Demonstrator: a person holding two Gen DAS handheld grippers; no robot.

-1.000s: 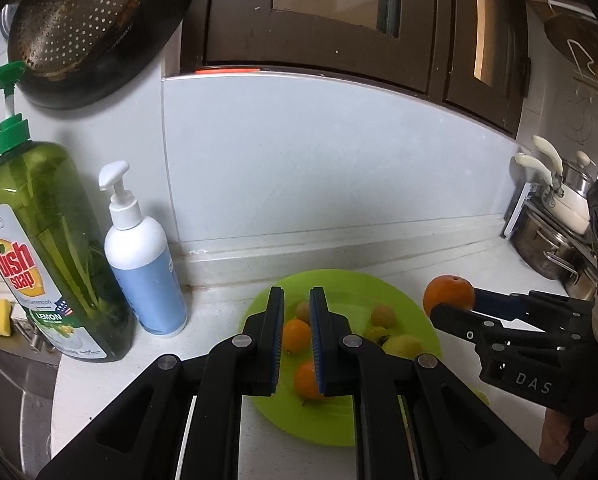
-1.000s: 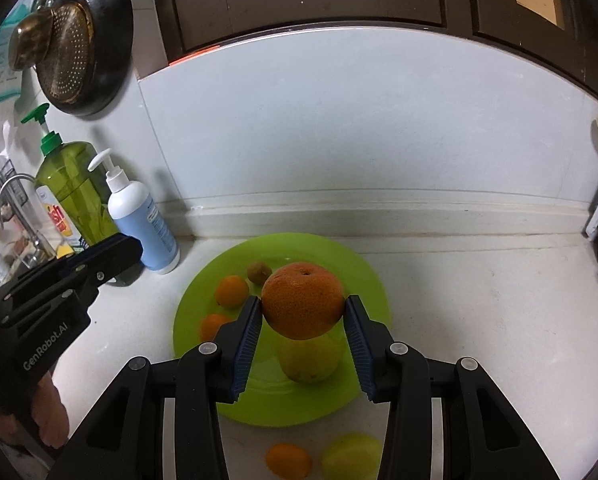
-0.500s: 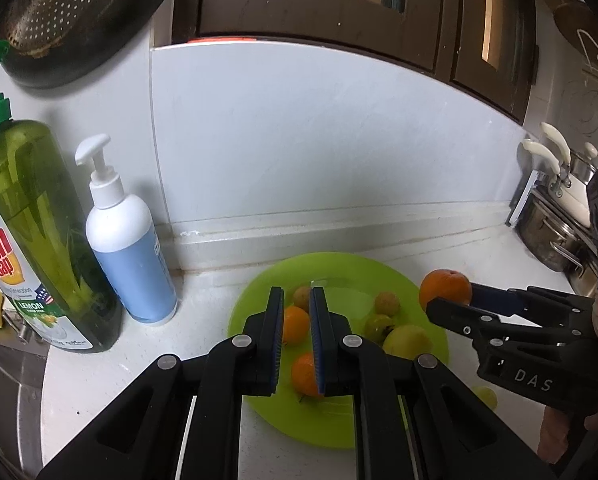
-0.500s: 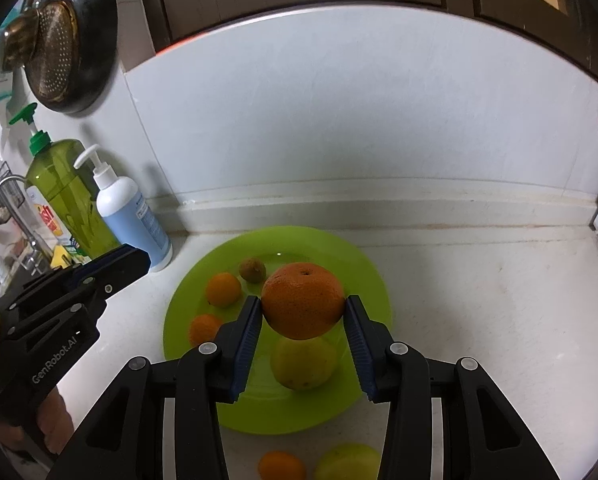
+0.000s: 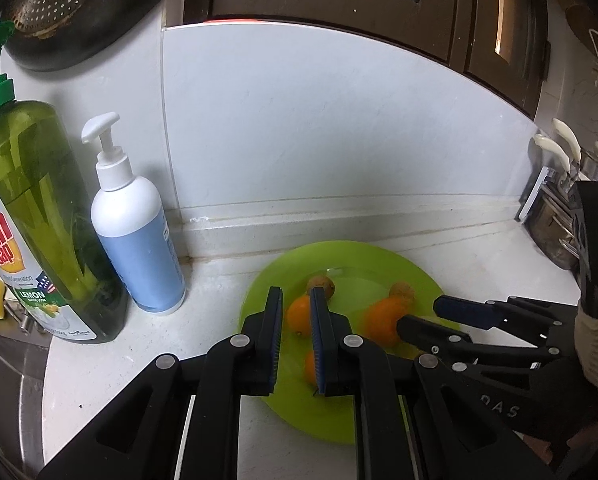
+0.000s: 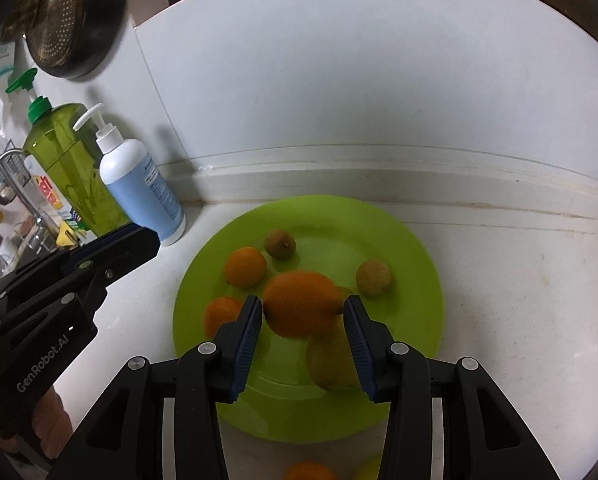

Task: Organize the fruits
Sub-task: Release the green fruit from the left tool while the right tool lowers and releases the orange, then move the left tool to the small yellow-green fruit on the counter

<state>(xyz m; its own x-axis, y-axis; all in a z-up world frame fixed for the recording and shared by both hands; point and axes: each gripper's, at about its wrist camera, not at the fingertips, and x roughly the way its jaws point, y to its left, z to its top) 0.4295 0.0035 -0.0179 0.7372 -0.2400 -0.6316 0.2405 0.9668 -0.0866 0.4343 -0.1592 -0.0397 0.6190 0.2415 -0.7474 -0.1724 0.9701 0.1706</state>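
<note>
A lime-green plate (image 6: 419, 248) lies on the white counter against the back wall. On it are two small oranges (image 6: 245, 267), two brown kiwi-like fruits (image 6: 373, 278) and a yellow-green pear (image 6: 331, 364). My right gripper (image 6: 303, 320) is shut on a large orange (image 6: 301, 304), held low over the plate's middle, just above the pear. In the left wrist view the same orange (image 5: 383, 320) shows at the right gripper's tips. My left gripper (image 5: 295, 312) hovers at the plate's left edge, shut with nothing between its pads. Another orange (image 6: 309, 472) lies on the counter in front of the plate.
A green dish-soap bottle (image 5: 39, 220) and a blue-and-white pump bottle (image 5: 133, 224) stand left of the plate. A colander in a pan (image 5: 71, 4) hangs above them. Steel pots (image 5: 555, 224) sit at the far right, and a sink tap (image 6: 3, 168) at the far left.
My right gripper has come down and forward with the large orange, from above the plate to just over the fruit. The left gripper has stayed shut and tilted slightly.
</note>
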